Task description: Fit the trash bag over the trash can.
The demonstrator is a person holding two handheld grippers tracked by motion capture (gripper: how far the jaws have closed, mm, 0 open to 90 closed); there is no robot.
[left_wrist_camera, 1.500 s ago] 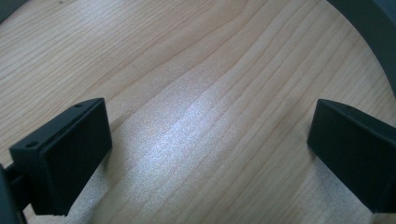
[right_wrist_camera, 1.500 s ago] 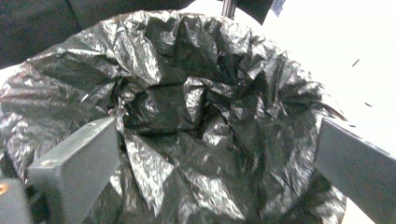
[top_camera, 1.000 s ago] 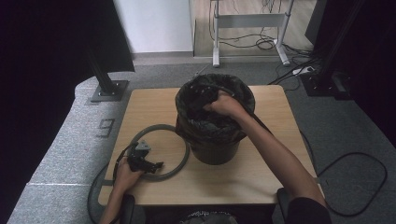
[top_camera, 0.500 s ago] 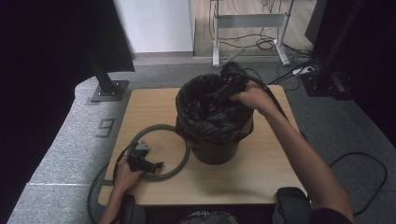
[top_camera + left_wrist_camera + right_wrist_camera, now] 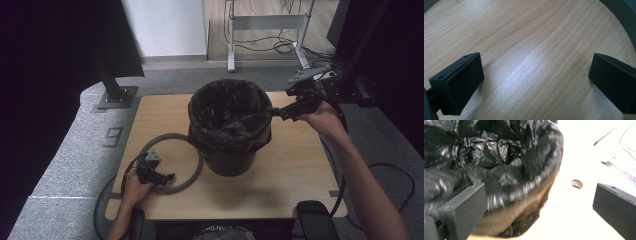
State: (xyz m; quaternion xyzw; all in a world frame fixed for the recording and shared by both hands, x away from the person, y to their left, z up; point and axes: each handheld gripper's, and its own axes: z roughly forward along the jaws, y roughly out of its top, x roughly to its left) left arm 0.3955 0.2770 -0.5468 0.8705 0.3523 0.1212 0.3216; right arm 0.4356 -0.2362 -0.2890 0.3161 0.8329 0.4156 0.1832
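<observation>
**On the tabletop: a lined bin, a loose ring and two open tongs**

At the middle of the pale wooden tabletop stands a dark round bin lined with a crinkled black plastic bag, whose edge is folded out over the bin's rim and hangs partway down its wall. Just beside the bin's left side, flat on the wood, lies a grey round plastic ring; its far edge comes right up to the bin's foot, though contact cannot be told from above.

The right tongs are held level at the bin's right rim, their tips pointing at the folded bag edge. Their jaws have just been opening and now stand wide apart, with nothing pressed between them. In the right gripper view the bag's glossy folds and the brownish wall of the bin lie ahead of the left jaw, blurred, while the right jaw stands over bright, washed-out tabletop.

The left tongs rest low at the near left of the tabletop, over the near arc of the ring. In the left gripper view their jaws are spread wide over bare wood grain, gripping nothing, and a curve of the ring crosses the upper right corner.
</observation>
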